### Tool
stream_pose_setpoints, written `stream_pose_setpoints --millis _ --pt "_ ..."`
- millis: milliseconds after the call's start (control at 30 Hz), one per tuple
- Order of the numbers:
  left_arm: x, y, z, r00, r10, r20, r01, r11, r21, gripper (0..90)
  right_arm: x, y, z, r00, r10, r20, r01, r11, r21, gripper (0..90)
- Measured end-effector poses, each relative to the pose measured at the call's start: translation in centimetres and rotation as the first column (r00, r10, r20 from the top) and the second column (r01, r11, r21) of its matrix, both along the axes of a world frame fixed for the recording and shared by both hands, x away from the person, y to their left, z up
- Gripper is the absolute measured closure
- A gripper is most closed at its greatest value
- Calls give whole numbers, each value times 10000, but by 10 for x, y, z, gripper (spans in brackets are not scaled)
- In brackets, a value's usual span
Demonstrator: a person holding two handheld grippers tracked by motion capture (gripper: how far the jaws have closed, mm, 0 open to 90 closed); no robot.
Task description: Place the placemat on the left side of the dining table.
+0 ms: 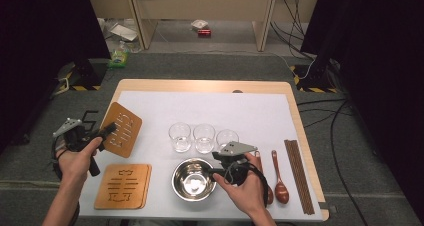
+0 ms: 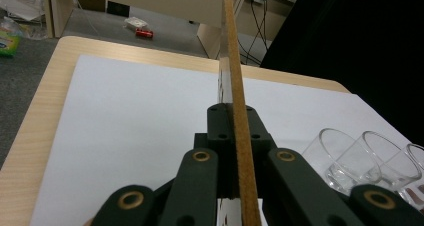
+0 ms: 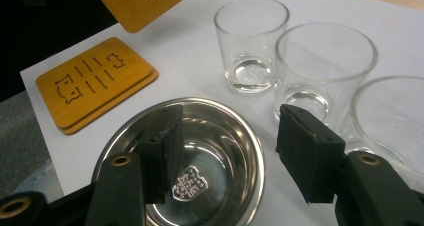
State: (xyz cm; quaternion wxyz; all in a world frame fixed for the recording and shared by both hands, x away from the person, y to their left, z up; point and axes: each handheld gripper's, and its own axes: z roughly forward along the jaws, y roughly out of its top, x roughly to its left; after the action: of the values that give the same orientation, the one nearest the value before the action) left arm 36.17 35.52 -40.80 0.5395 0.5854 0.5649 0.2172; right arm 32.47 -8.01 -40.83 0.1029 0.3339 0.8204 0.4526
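Observation:
My left gripper is shut on the edge of a wooden trivet with cut-out characters, held tilted above the table's left side. In the left gripper view the trivet stands edge-on between the closed jaws of my left gripper. A steel bowl sits near the front. My right gripper hangs open over the bowl's right rim. In the right gripper view its jaws stand wide apart above the bowl, with nothing between them at my right gripper.
Three empty glasses stand in a row behind the bowl. Two more wooden trivets lie stacked at the front left. Two wooden spoons and dark chopsticks lie at the right on the white sheet.

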Motion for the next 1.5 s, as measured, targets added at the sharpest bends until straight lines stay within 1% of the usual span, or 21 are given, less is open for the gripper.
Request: stream_pose_setpoints --millis 267,533,800,900,967,1167,1300,1500 --pt "12 1 1 9999 113 35 -114 9999 106 860 -2 -19 -2 9990 -454 -60 454 9989 111 447" --pt "24 0 2 9999 156 -2 -156 9996 223 860 -3 -33 -4 9969 -783 -59 784 9967 194 448" --pt "37 -2 2 9998 203 -64 -201 9993 328 860 -2 -45 -3 9937 -1118 -36 1118 9934 271 447" --pt "46 -4 3 9997 228 -86 -223 9982 550 860 -2 -49 -2 9929 -1193 -11 1193 9925 279 448" --pt "53 -6 4 9997 254 -49 -252 9985 482 860 -2 -50 -2 9923 -1239 -24 1239 9919 289 448" --pt "73 -15 9 9997 247 -39 -245 9984 514 860 -2 -54 -4 9918 -1279 -66 1281 9913 303 448" --pt "83 -19 13 9996 285 -4 -285 9976 629 860 -2 -54 -4 9915 -1296 -94 1298 9910 333 448" --pt "97 -24 18 9995 306 24 -307 9972 680 860 -2 -55 -5 9919 -1270 -95 1272 9914 322 448"
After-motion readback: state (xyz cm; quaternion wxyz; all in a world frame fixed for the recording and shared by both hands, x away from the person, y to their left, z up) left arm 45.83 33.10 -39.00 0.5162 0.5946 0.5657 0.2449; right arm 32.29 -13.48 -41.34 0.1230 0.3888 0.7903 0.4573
